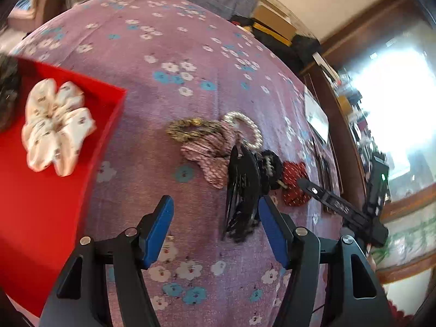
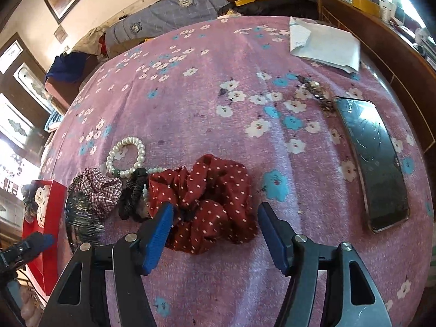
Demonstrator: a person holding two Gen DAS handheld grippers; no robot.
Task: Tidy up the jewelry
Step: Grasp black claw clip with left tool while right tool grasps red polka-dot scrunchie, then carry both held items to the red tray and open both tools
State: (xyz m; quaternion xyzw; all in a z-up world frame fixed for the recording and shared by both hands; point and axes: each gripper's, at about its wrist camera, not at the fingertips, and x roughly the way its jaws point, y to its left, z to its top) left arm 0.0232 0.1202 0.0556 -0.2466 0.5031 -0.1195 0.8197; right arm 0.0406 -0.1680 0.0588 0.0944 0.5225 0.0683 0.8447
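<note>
A red tray point(image 1: 32, 212) at the left holds a white floral scrunchie point(image 1: 55, 126); the tray also shows in the right wrist view point(image 2: 51, 218). A pile lies on the purple floral cloth: pearl bracelet point(image 1: 252, 128), gold-black band point(image 1: 188, 130), pink checked scrunchie point(image 1: 209, 155), black hair claw point(image 1: 242, 190), black scrunchie point(image 1: 269, 169), red dotted scrunchie point(image 1: 294, 185). My left gripper point(image 1: 215, 226) is open and empty, just before the claw. My right gripper point(image 2: 215, 229) is open, its fingers astride the red dotted scrunchie point(image 2: 207, 199). The pearl bracelet point(image 2: 128, 158) lies behind it.
A phone point(image 2: 376, 163) lies at the right, with a beaded hair clip point(image 2: 318, 95) and a white folded paper point(image 2: 324, 43) beyond it. A wooden headboard edge point(image 2: 387, 54) runs along the right. Clothes and boxes are piled past the far edge.
</note>
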